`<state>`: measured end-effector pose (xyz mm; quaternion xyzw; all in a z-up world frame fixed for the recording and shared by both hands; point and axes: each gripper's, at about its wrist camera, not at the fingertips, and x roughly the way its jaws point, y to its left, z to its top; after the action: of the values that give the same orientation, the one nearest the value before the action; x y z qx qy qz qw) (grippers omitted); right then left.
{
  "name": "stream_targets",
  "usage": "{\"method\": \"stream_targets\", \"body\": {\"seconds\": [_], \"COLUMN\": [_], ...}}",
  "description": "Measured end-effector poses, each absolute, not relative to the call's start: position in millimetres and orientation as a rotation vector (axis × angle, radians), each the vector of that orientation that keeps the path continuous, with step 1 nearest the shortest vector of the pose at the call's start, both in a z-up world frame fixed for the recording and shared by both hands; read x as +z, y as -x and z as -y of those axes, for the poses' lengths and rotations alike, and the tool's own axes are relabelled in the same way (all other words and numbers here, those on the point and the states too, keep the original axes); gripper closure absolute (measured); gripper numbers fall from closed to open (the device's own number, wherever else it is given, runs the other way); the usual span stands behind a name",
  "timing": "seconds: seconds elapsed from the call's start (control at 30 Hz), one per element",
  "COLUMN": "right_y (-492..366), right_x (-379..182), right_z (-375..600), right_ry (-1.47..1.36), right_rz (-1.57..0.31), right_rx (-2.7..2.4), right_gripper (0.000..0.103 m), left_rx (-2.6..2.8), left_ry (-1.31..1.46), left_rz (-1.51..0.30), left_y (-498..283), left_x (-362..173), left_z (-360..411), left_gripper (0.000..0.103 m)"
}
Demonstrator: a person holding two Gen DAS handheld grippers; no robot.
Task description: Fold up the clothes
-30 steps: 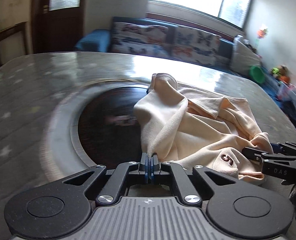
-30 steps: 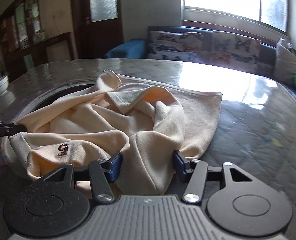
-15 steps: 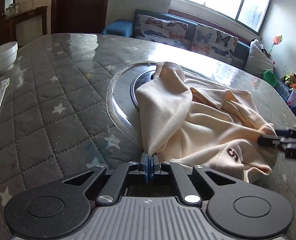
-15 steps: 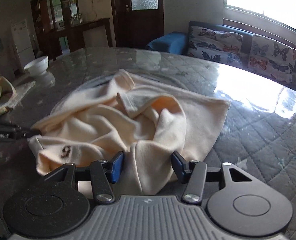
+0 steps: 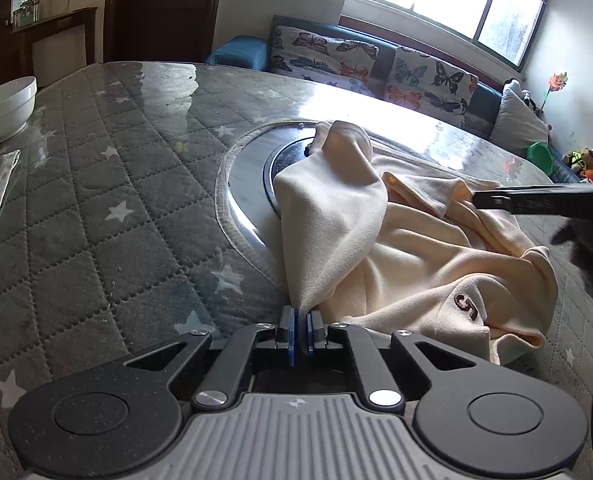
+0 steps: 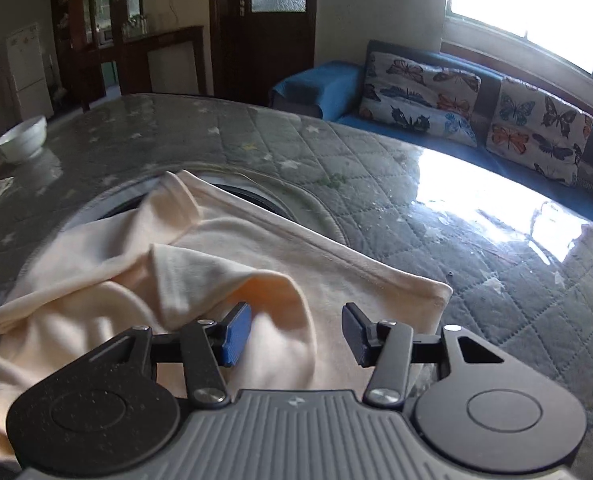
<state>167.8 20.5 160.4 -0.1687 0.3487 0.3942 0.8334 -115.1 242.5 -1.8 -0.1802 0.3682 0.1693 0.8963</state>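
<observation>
- Left wrist view: the left claw point(image 5: 301, 330) pinches a corner of the cream shirt point(image 5: 408, 264), pads nearly together with cloth between them
- Shirt lies crumpled on the tabletop point(image 5: 96, 208), partly over its round dark inset point(image 5: 272, 168)
- Right claw point(image 6: 296, 334) hangs over the shirt's far edge, jaws half apart and closing, pressing nothing
- Bowl point(image 5: 4, 108) sits well left of the shirt

Two low close wrist views across table point(image 5: 96, 208), sharing cream garment point(image 5: 408, 264), sofa point(image 6: 436, 92).
</observation>
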Motion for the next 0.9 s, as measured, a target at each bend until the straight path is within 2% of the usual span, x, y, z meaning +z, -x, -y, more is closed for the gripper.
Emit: {"method": "stream_targets", "body": {"seconds": [0.1, 0.2, 0.27, 0.47, 0.7, 0.83, 0.9], "right_y": [-181.2, -186.6, -184.9, -167.5, -154.7, -150.9, -153.6], "right_x": [150.6, 144.6, 144.3, 163.5, 197.9, 196.2, 188.8], "right_z": [-30.4, -35.6, -33.9, -11.5, 36.4, 37.9, 28.6], "right_ry": [0.345, 0.328, 0.307, 0.315, 0.316, 0.339, 0.345], "right_rz": [-0.768, -0.785, -0.777, -0.666, -0.598, -0.631, -0.654], "right_rx": [0.845, 0.862, 0.891, 0.811, 0.736, 0.787, 0.816], "right_gripper": [0.060, 0.072, 0.095, 0.100, 0.100, 0.093, 0.085], "left_rx": [0.353, 0.355, 0.357, 0.358, 0.361, 0.369, 0.371], "left_ry": [0.364, 0.360, 0.361, 0.357, 0.350, 0.332, 0.319], "left_rz": [-0.767, -0.766, -0.765, -0.763, -0.758, -0.740, -0.726], "left_y": [112.7, 112.7, 112.6, 112.1, 112.0, 114.1, 116.7], "left_x": [-1.9, -2.3, -2.4, -2.4, -1.3, 5.3, 10.4], "left_z": [-241.3, -240.2, -239.8, -238.4, -236.1, -232.6, -230.6], "left_gripper": [0.094, 0.094, 0.094, 0.093, 0.089, 0.072, 0.065]}}
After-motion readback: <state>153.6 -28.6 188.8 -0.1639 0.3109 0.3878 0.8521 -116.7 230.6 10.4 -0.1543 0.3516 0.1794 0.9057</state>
